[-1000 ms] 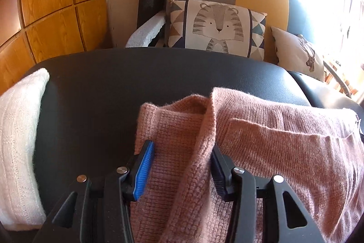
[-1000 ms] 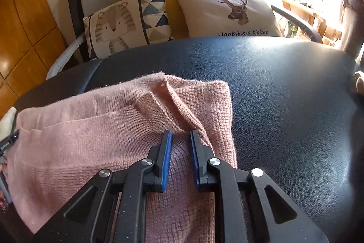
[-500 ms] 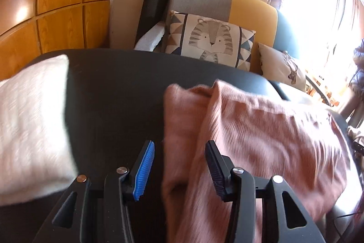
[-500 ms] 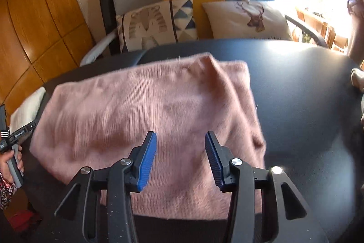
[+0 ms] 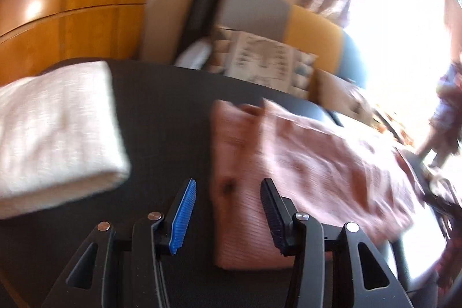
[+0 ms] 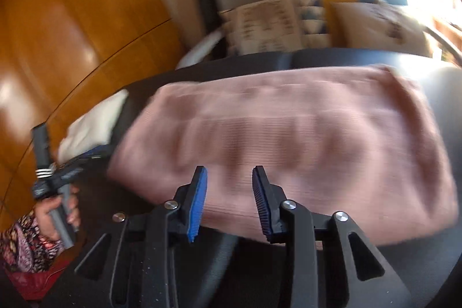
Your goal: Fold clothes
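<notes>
The folded pink knit sweater (image 6: 291,146) lies on the black table (image 5: 161,106), right of a folded white garment (image 5: 55,129), probably a sweater. Left gripper (image 5: 228,212) and right gripper (image 6: 229,201) both gape wide, empty, at its near edge.

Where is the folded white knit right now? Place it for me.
The white knit lies on the black table, left of the pink sweater with a bare strip between them. In the right wrist view it sits at the table's left edge, near the wooden wall.
</notes>
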Available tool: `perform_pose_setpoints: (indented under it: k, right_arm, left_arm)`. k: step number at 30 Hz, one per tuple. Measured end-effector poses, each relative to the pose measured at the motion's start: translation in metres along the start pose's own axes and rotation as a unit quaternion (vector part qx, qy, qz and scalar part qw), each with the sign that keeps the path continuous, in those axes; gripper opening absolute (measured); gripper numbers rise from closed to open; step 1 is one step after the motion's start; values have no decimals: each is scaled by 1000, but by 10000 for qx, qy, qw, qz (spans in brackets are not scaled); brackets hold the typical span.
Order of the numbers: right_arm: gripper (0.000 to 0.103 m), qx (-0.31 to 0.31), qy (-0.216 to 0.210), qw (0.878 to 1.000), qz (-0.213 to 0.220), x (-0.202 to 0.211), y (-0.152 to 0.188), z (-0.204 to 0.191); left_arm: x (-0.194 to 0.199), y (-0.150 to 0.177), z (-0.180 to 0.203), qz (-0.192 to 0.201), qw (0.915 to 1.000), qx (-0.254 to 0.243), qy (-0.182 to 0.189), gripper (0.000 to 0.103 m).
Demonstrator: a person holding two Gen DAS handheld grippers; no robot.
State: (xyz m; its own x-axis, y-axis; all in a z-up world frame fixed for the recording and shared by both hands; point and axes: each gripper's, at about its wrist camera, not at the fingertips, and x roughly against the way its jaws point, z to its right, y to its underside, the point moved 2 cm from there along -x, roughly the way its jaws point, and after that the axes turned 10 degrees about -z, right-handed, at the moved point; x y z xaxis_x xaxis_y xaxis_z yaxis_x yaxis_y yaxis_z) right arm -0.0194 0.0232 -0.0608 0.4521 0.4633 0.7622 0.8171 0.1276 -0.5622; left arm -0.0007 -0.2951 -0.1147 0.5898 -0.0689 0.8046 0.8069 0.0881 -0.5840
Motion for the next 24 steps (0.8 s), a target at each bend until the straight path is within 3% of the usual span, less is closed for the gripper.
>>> perform_pose_setpoints:
  k: [3, 9, 12, 14, 17, 21, 24]
  right_arm:
    - [27, 777, -193, 9961, -384, -41, -15, -58]
    - [21, 1509, -182, 9853, -782, -105, -21, -123]
    - [20, 1502, 10, 9824, -1106, -134, -16, -126]
    - [17, 1350, -96, 9864, -933, -135, -14, -120]
    - [17, 1261, -115, 9882, -858, -134, -11, -120]
    - [17, 1245, -81, 9889, -801, -132, -9, -121]
    - [17, 1242, -70, 9893, -769, -131, -9, -121]
  left_arm:
    - [-8, 11, 19, -160, 9988, -451, -130, 48]
    - [-21, 18, -8, -341, 9978, 216, 523, 48]
    - [-22, 20, -5, -341, 9988, -184, 298, 47]
    - [-19, 23, -5, -297, 9988, -352, 141, 48]
    - [-17, 32, -15, -232, 9989, -183, 355, 47]
    - [-11, 36, -18, -254, 9988, -251, 337, 47]
    - [-1, 22, -18, -31, 9981, -79, 608, 43]
